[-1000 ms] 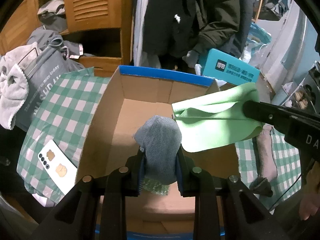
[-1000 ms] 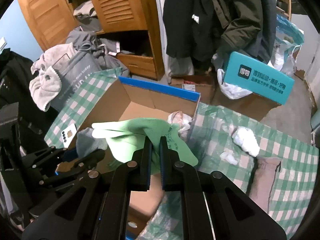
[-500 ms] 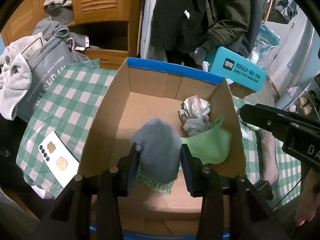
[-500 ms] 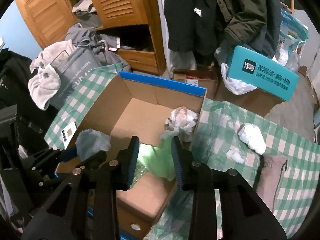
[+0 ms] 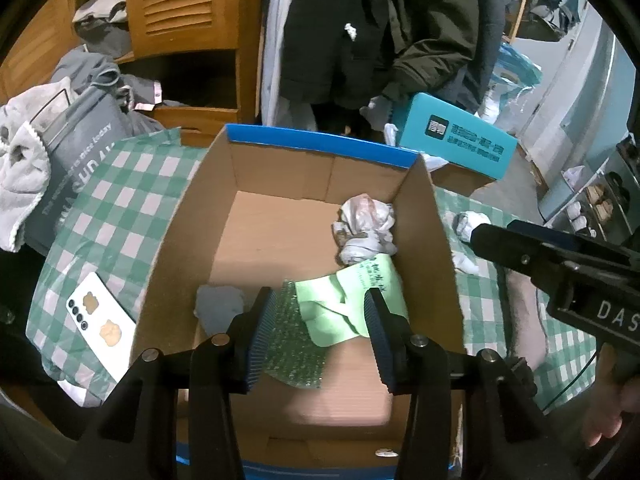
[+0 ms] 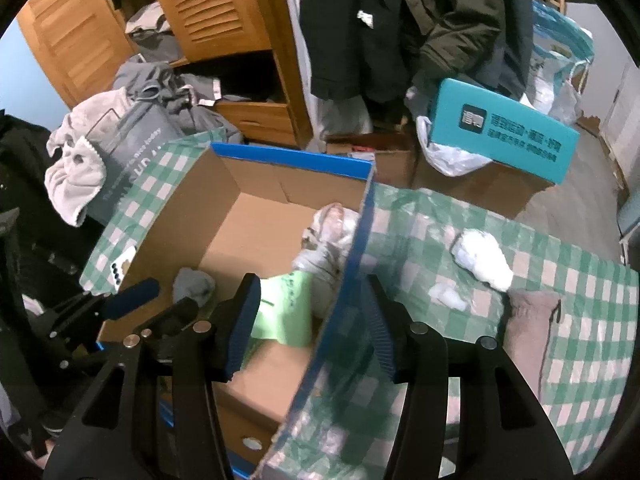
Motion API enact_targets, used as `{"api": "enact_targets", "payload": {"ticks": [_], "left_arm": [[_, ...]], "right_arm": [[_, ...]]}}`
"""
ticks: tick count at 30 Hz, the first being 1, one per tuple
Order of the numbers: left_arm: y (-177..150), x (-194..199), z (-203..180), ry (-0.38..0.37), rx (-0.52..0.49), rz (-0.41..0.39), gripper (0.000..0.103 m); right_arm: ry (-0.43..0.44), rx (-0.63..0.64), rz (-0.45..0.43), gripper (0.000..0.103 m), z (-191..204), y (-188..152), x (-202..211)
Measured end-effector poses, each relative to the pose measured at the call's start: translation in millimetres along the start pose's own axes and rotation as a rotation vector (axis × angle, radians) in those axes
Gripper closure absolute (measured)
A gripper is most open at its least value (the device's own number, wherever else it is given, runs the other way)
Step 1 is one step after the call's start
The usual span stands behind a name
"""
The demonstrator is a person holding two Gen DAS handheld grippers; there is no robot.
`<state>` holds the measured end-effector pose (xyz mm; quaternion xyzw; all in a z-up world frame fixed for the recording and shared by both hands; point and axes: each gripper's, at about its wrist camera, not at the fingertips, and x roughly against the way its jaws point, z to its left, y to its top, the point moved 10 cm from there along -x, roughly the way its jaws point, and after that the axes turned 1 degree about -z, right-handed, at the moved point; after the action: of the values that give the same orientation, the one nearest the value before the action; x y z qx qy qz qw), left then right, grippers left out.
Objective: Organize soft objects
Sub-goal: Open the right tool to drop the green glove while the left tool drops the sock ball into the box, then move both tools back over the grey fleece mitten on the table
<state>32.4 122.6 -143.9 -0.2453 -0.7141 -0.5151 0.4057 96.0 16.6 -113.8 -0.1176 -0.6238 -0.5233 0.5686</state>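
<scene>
Left wrist | step: release into cardboard box (image 5: 424, 216) | left tool (image 5: 320, 336) and right tool (image 6: 308, 320) opening, both empty | grey cloth (image 5: 219, 304), green cloth (image 5: 352, 300) lie inside | next: white bundle (image 6: 482, 258) on table (likely)

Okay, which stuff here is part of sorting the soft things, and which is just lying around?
Part of the job:
cardboard box
grey cloth
green cloth
crumpled white bundle
white wad on the checked cloth
left claw and right claw, both opening, nothing gripped

Lying about:
phone
teal box
hanging coats
</scene>
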Motion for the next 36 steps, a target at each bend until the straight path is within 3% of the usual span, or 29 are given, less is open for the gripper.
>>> {"api": "enact_targets", "payload": {"ticks": [19,27,36], "left_arm": [[-3,-3,-66,-0.037,-0.109,0.015,0.055],[-15,-10,-108,-0.111,-0.136,0.070,0.055],[-23,-17,-144,-0.109,-0.205,0.089,0.055]], "right_arm": [[-0.070,-0.110,-0.003,0.043,-78,-34,24],[-0.101,-0.179,-0.010,0.042,-117,-50,39],[-0.143,-0.243,-0.003,0.041,-161,-73,49]]}}
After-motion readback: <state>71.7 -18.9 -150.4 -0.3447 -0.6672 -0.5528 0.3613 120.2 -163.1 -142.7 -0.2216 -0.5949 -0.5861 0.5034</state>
